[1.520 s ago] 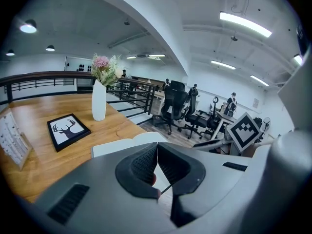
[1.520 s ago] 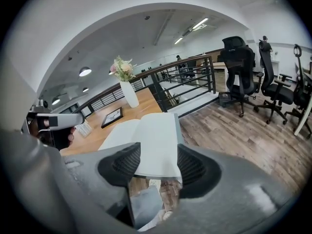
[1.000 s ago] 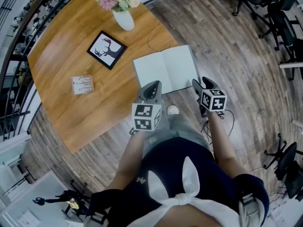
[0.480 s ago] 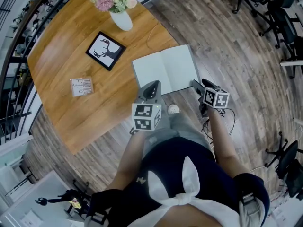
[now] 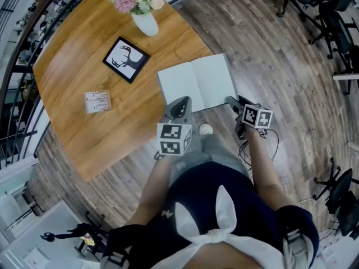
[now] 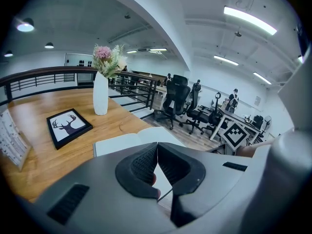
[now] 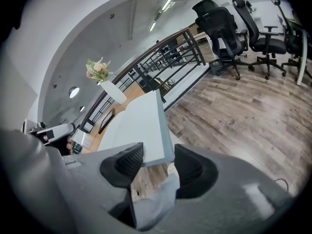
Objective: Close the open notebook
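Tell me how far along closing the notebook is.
Done: nothing yet; the notebook lies open flat on the wooden table. In hand: the right hand-held gripper has the right page's near corner between its jaws, which have just been closing but don't clearly grip yet. Still to do: grip, then fold that side over. The left hand-held gripper is shut, empty.

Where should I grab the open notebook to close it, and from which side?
Grip the notebook at the near corner of its right page, coming from the near side of the table. It lies flat, and that page seems to overhang the table edge, probably leaving room beneath for a jaw.
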The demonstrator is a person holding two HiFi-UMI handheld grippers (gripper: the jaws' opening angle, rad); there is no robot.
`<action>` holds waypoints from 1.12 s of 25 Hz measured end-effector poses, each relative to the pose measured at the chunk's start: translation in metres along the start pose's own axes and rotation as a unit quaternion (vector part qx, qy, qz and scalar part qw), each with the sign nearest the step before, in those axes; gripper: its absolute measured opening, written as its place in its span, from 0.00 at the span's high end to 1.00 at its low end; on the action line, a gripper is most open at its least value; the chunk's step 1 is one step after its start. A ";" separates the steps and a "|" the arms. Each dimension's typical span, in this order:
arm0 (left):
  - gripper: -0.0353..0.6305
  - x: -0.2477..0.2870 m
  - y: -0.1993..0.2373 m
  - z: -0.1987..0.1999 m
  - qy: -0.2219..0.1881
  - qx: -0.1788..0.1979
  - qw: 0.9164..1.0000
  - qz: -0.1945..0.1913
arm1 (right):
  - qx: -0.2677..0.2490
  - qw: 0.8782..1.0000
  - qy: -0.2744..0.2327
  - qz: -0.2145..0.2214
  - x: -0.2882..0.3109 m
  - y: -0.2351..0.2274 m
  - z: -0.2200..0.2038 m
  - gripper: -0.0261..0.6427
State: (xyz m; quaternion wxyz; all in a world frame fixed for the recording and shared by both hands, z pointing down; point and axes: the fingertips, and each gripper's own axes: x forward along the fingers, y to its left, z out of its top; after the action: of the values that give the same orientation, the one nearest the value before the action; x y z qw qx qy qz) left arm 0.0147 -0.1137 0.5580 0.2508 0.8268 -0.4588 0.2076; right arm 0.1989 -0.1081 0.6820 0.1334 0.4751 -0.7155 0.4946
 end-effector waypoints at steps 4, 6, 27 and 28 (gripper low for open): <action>0.92 0.000 0.001 -0.001 0.001 0.000 1.000 0.001 | -0.007 1.000 -0.002 -0.005 0.000 -0.003 0.001 0.69; 0.92 0.000 0.001 -0.002 0.002 0.002 1.000 0.002 | -0.013 1.000 -0.002 -0.008 -0.001 -0.004 0.002 0.71; 0.92 -0.010 0.002 -0.003 -0.004 0.014 1.000 0.012 | -0.050 0.998 -0.040 -0.024 -0.024 0.013 0.016 0.88; 0.92 -0.011 0.003 -0.002 -0.004 0.015 1.000 0.013 | -0.051 0.998 -0.042 -0.023 -0.025 0.015 0.017 0.89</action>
State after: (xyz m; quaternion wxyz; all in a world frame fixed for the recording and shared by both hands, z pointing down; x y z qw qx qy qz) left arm 0.0071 -0.1066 0.5543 0.2339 0.8254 -0.4671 0.2139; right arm 0.2043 -0.1077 0.6484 0.1384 0.5041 -0.7340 0.4335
